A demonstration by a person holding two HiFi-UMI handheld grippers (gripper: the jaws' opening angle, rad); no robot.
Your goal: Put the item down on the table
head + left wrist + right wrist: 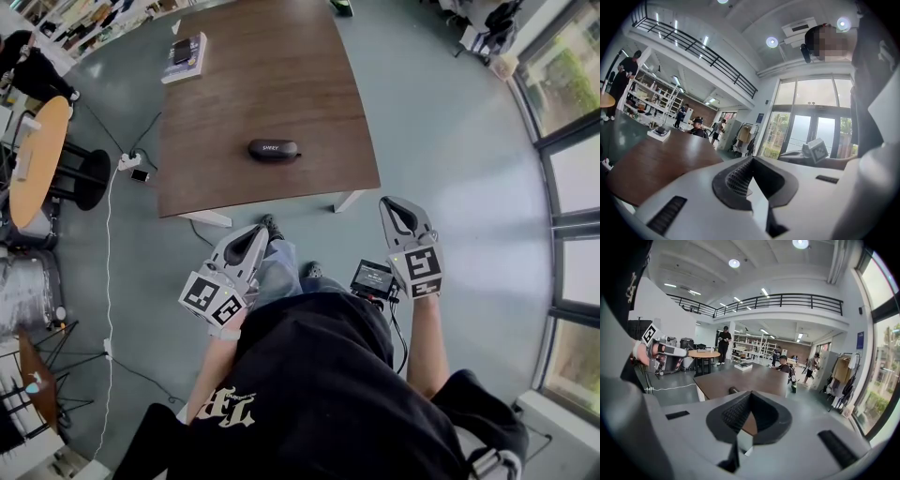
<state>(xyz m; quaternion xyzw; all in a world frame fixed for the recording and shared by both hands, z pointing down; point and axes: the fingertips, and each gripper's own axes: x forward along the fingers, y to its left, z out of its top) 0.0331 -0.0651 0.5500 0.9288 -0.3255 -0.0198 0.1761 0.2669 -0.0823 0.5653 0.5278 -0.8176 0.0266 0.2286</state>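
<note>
The black oval hard case point(274, 149) already sits near-centre on the brown wooden surface point(281, 84), well clear of the left gripper point(255, 234) and right gripper point(394, 208), both pressed together empty; looks light, stiff, slick-ish, so I'd pinch across its narrow middle.

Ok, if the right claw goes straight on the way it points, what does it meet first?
Probably the near end of the wooden table, just right of the black case; nothing shows between it and the right claw, though depth is unclear.
</note>
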